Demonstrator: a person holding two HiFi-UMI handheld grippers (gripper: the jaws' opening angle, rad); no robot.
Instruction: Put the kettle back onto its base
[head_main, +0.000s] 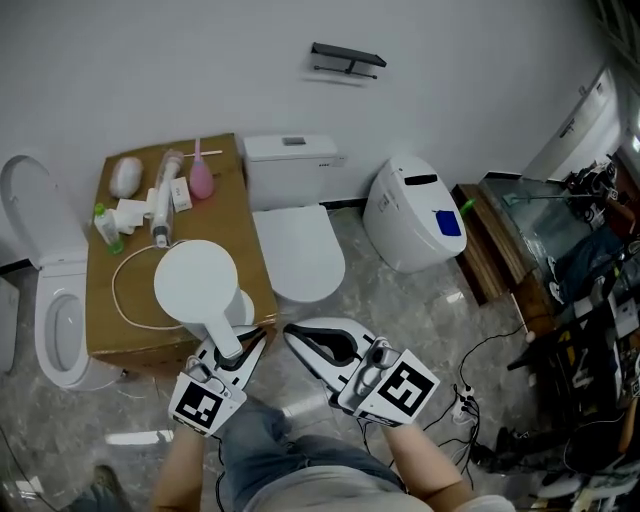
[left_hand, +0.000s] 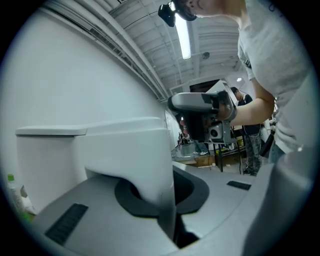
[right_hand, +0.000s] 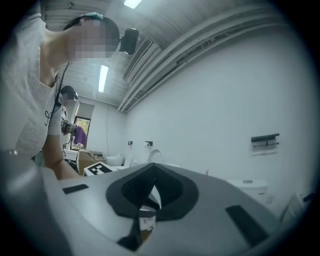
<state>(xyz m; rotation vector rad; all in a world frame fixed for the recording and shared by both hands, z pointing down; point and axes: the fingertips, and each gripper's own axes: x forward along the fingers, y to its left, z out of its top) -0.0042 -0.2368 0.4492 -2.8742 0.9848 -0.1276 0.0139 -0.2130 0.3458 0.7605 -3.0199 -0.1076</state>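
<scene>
Looking down from the head view, the kettle (head_main: 195, 283) shows as a plain white round top with a white handle (head_main: 226, 338) running back toward the person. It sits over the near edge of a box (head_main: 228, 205), above the base (head_main: 244, 306), which shows only as a white crescent past the kettle's right rim. Whether kettle and base touch cannot be told.

The left gripper (head_main: 238, 348) lies level, pointing away from the person, its jaws closed on the handle. The left gripper view confirms the white handle clamped between the pads. The right gripper (head_main: 297, 335) is just beside it, also level, with its jaws together and nothing between them.

A white cord (head_main: 117, 290) loops across the box top to the left of the kettle. Farther back on the box lie a green bottle (head_main: 105, 228), a pink bottle (head_main: 201, 180) and several small white items. None of them lies between kettle and base.

An open toilet (head_main: 55, 300) stands left of the box. A closed toilet (head_main: 297, 250) stands just right of it, and a third one (head_main: 410, 210) beyond that. A dark shelf (head_main: 347, 60) hangs on the far wall.
</scene>
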